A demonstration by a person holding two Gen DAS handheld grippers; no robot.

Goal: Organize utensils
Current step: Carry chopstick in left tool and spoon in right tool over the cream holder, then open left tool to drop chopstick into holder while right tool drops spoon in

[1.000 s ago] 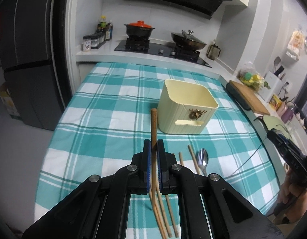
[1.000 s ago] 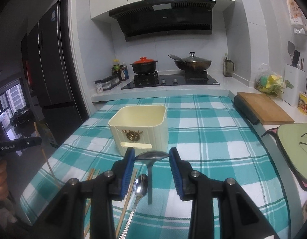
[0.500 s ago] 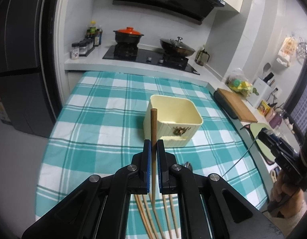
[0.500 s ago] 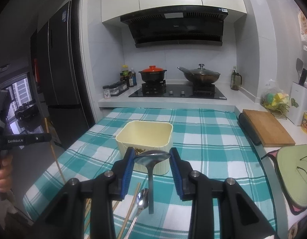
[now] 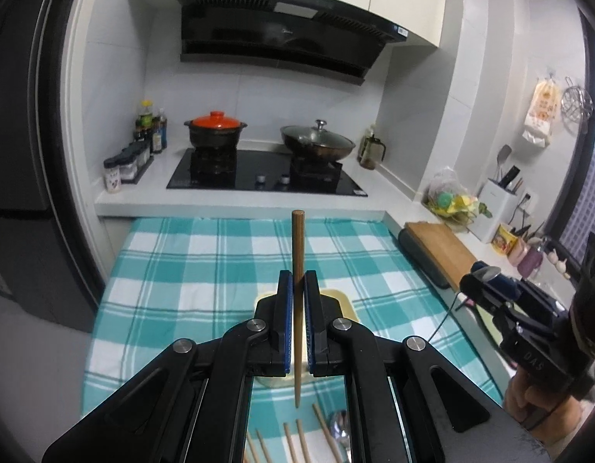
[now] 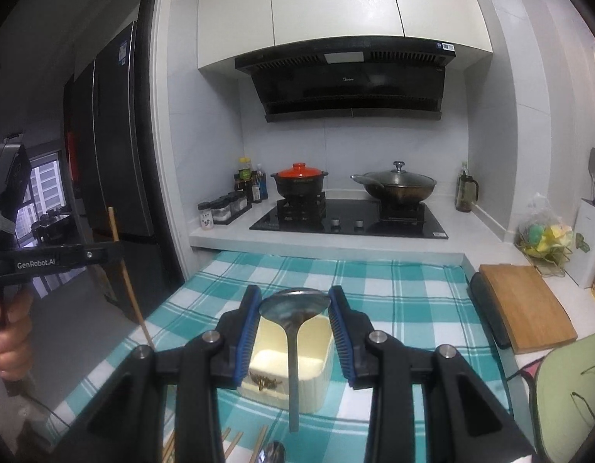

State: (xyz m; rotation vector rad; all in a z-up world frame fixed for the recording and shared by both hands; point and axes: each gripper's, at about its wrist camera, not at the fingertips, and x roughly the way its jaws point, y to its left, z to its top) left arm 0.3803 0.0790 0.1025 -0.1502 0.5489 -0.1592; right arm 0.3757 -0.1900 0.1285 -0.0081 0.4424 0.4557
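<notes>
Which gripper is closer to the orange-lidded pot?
Hard to call. Left gripper with its chopstick and right gripper with its spoon both hover over the table, across from the pot.

Wooden chopstick [image 5: 298, 254] upright, clamped. Steel spoon [image 6: 293, 308] bowl-up, clamped, above cream bin [image 6: 297, 366]. Spare chopsticks [image 5: 297, 440] lie flat.

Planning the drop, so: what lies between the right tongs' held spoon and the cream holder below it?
Nothing. In the right wrist view the spoon hangs from the right tongs over the open cream holder, only air between them.
</notes>
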